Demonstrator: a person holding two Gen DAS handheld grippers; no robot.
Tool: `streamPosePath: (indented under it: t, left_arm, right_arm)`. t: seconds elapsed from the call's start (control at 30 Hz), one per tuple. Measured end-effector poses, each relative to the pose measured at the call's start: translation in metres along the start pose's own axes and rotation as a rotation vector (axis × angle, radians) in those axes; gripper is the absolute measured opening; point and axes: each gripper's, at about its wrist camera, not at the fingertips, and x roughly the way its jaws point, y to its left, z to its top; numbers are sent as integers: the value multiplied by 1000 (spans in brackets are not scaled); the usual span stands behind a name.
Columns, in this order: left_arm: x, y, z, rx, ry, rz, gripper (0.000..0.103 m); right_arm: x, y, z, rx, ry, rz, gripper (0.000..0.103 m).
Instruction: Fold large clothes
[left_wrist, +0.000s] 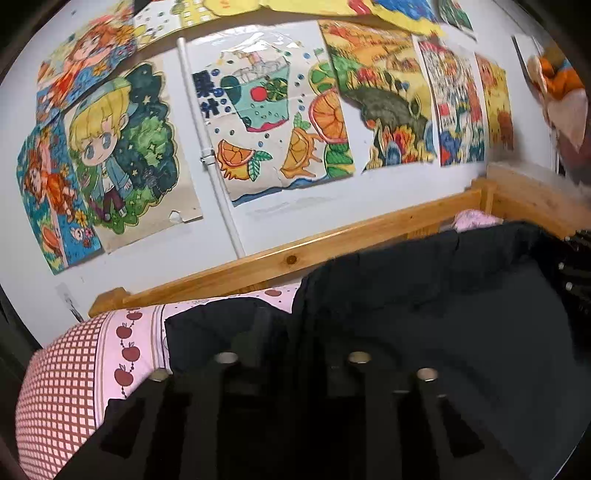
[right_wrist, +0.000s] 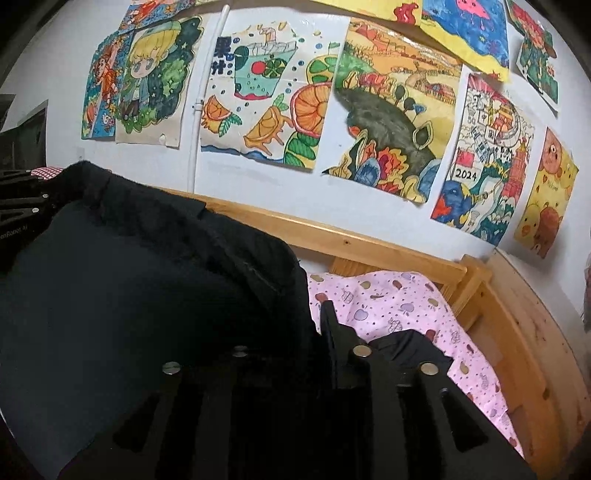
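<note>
A large black garment (left_wrist: 424, 314) hangs stretched between my two grippers above the bed. In the left wrist view my left gripper (left_wrist: 291, 332) is shut on the garment's edge, its black fingers hard to tell from the cloth. In the right wrist view the same garment (right_wrist: 129, 277) fills the left half, and my right gripper (right_wrist: 317, 332) is shut on its edge, with one black fingertip (right_wrist: 332, 328) showing against the pink sheet. The left gripper's body (right_wrist: 22, 206) shows at the far left of the right wrist view.
The bed has a pink apple-print sheet (right_wrist: 399, 302) and a red-checked pillow (left_wrist: 62, 387). A wooden bed frame (left_wrist: 332, 240) runs along the white wall, which is covered with children's drawings (left_wrist: 277, 110). A white pipe (left_wrist: 214, 166) runs down the wall.
</note>
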Motion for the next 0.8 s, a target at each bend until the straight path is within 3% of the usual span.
streamPosePath:
  t: [0.03,0.07,0.1,0.13,0.27,0.33,0.4,0.5,0.67,0.8]
  left_arm:
    - [-4,2,1,-23,-14,-7,55]
    - [-9,4,2,-49,-35,-13,78]
    - [-19,7,3,-84,-78,-19,83]
    - [-25,9,5,-105,-103,-31,83]
    - [-43,7,10,-127,-132,-45,85]
    - [-57,2,7,-109,-156,-72,89]
    - [-69,-2,-2,-89,-172,-99,93]
    - [-83,-8,-18,-64,-170,-147,95]
    - [-93,-16,-60,-33,-112,-236,96]
    - [-83,-22,-84,-6,-60,-256,96]
  right_arm:
    - [-5,-3,2,17,-12,3,30]
    - [-9,-5,4,31,-22,5,33]
    - [-13,-8,6,44,-37,8,40]
    - [-20,-11,8,58,-68,6,50]
    - [-46,-20,13,123,-157,9,66]
    - [-60,-23,8,163,-193,33,83]
    - [-72,-23,-1,198,-217,62,89]
    - [-83,-16,-24,210,-211,131,89]
    - [-82,2,-69,164,-131,195,89]
    - [-72,12,-91,113,-62,213,89]
